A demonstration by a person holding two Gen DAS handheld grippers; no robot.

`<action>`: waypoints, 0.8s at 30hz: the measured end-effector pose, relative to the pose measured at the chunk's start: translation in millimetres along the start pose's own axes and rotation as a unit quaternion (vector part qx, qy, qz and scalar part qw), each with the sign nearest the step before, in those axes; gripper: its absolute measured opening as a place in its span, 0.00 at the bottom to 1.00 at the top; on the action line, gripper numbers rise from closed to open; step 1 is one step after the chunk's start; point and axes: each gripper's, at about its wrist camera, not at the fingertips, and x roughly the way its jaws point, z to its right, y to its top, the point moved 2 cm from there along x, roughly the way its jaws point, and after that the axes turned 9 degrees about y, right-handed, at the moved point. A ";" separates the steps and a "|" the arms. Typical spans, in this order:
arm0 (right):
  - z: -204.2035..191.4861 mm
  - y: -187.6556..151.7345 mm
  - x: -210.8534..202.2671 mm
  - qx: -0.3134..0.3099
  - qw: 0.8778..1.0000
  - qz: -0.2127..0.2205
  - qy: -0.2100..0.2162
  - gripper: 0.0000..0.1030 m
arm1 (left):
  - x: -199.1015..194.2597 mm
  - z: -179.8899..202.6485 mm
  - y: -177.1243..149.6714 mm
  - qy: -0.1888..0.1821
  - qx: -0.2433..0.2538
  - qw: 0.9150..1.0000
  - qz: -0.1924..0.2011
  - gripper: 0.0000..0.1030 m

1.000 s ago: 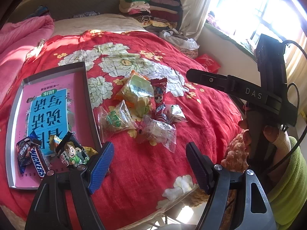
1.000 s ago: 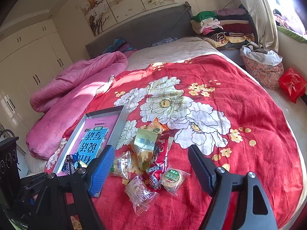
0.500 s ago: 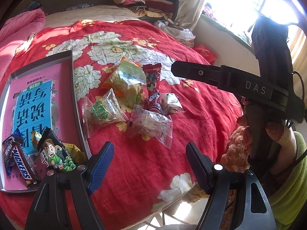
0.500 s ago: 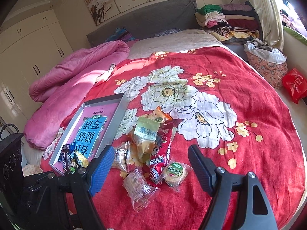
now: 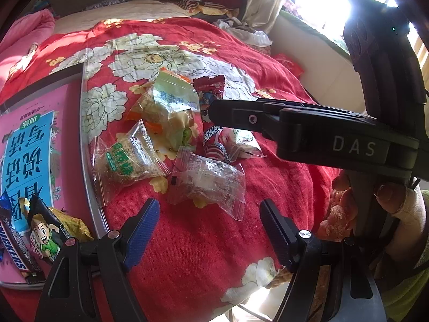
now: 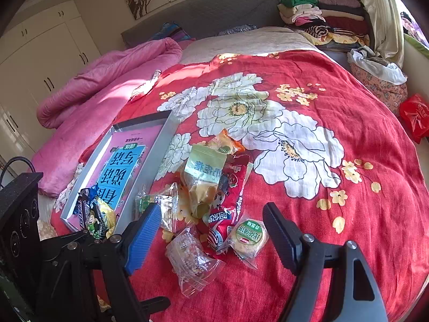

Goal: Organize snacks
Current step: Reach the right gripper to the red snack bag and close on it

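Observation:
Several loose snack packets lie in a heap on the red flowered bedspread: a clear packet [image 5: 207,181] [image 6: 191,261] nearest me, a green-label packet [image 5: 126,161], a tall pale-green bag [image 5: 171,110] [image 6: 205,177], a red wrapper [image 6: 228,201] and a round cake [image 6: 248,236]. A grey tray [image 5: 89,161] [image 6: 161,145] at left holds a Snickers bar [image 5: 13,244] and a cartoon packet [image 5: 44,237]. My left gripper [image 5: 209,225] is open, just short of the clear packet. My right gripper [image 6: 211,230] is open above the heap; its arm [image 5: 308,131] shows in the left wrist view.
A pink quilt [image 6: 112,75] lies along the bed's left side. Folded clothes [image 6: 321,18] are stacked at the headboard's right. A red bag [image 6: 414,116] lies on the floor by the window wall. The bed's near edge is just under my grippers.
Both grippers have moved forward and down toward the snack heap, which now looks larger. The right gripper's arm now reaches over the heap in the left wrist view. Both stay open.

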 end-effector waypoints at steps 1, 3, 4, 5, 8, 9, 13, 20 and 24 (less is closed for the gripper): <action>0.4 -0.1 4.7 -0.002 1.000 -0.007 -0.001 0.70 | 1.8 -0.3 0.7 0.000 -0.001 1.000 -0.002 0.76; 1.5 -0.5 13.6 -0.006 1.000 -0.020 -0.004 0.66 | 5.4 -0.5 1.5 -0.003 -0.002 1.000 -0.004 0.76; 1.7 -0.2 17.5 -0.008 1.000 -0.025 -0.005 0.64 | 7.1 -0.5 2.0 -0.003 -0.002 1.000 -0.006 0.76; 1.9 0.5 20.9 -0.012 0.999 -0.029 -0.007 0.63 | 8.7 -0.5 2.5 -0.003 -0.002 1.000 -0.006 0.76; 4.0 3.2 30.0 -0.018 0.999 -0.041 -0.004 0.56 | 14.2 -0.2 3.2 -0.005 -0.003 1.000 -0.011 0.76; 5.3 3.5 33.4 -0.018 0.999 -0.047 -0.002 0.54 | 15.9 -0.1 3.4 -0.006 -0.003 1.000 -0.013 0.76; 12.2 1.9 45.5 -0.014 0.998 -0.069 -0.002 0.42 | 21.4 0.8 4.3 -0.006 -0.003 1.000 -0.019 0.76; 19.2 3.5 57.6 -0.015 0.996 -0.082 -0.010 0.34 | 29.3 2.0 8.5 -0.005 -0.004 1.000 -0.023 0.76; 22.4 4.3 59.0 -0.007 0.997 -0.081 -0.003 0.33 | 34.9 3.4 10.8 -0.007 -0.005 1.000 -0.027 0.76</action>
